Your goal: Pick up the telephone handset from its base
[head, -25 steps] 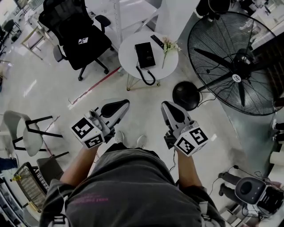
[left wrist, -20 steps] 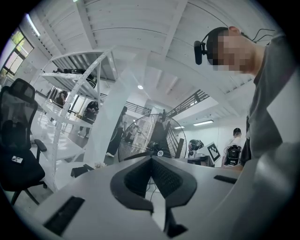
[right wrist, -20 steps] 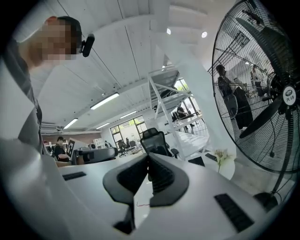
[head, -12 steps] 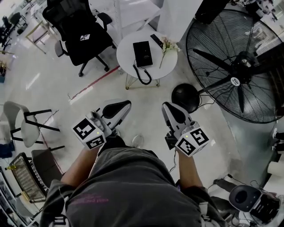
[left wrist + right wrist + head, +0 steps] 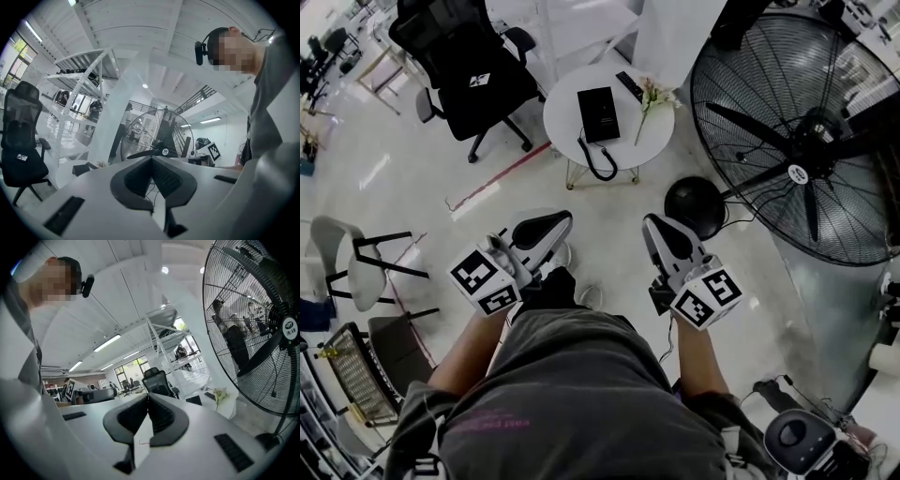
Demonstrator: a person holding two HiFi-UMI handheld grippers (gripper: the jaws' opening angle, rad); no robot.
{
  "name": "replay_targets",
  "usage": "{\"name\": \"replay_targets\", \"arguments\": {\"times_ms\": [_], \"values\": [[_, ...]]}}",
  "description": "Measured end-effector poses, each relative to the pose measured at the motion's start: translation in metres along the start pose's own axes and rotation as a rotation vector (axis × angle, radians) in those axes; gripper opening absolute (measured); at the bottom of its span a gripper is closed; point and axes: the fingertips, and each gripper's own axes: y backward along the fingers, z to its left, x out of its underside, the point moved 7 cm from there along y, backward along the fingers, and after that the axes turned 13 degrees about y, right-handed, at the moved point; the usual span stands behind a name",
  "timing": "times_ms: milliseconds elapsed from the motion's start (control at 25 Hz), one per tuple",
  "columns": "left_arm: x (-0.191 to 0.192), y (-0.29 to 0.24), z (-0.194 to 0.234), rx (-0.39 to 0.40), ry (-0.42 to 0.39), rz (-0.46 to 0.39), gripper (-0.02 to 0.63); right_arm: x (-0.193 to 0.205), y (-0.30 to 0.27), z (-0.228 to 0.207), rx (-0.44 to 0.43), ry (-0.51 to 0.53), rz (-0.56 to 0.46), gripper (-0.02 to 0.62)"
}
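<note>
**Both tools above the floor, telephone on the bench.** The left tool (image 5: 555,223) and right tool (image 5: 654,227) are shown held over the glossy pale floor (image 5: 394,159), well apart from the bench. Each tool's ribbed black pads are seen pressed together, with nothing between them. The telephone (image 5: 598,114), a flat black rectangular slab, is laid on the round white bench (image 5: 565,108). Its handset cannot be told from the base. A coiled black cord (image 5: 596,164) is draped over the near rim. A wire-caged fan (image 5: 797,131) is seen at the right.
</note>
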Motion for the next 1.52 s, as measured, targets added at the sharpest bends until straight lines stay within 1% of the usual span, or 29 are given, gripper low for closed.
{"name": "replay_targets", "arguments": {"times_ms": [280, 520, 840, 1160, 1320, 1520], "values": [[-0.004, -0.026, 0.026, 0.029, 0.016, 0.011, 0.014, -0.001, -0.014, -0.026, 0.032, 0.007, 0.013, 0.020], [-0.023, -0.050, 0.066, 0.049, 0.034, 0.027, 0.014, -0.005, -0.048, -0.050, 0.062, -0.005, 0.029, 0.020], [-0.064, -0.074, 0.147, 0.078, 0.059, 0.064, 0.014, -0.017, -0.132, -0.077, 0.088, -0.016, 0.043, 0.020], [-0.113, -0.094, 0.239, 0.108, 0.081, 0.094, 0.014, -0.030, -0.221, -0.101, 0.121, -0.022, 0.084, 0.020], [-0.130, -0.101, 0.280, 0.119, 0.091, 0.097, 0.014, -0.035, -0.259, -0.111, 0.142, -0.014, 0.096, 0.020], [-0.143, -0.105, 0.316, 0.125, 0.103, 0.093, 0.014, -0.038, -0.294, -0.118, 0.154, -0.008, 0.111, 0.020]]}}
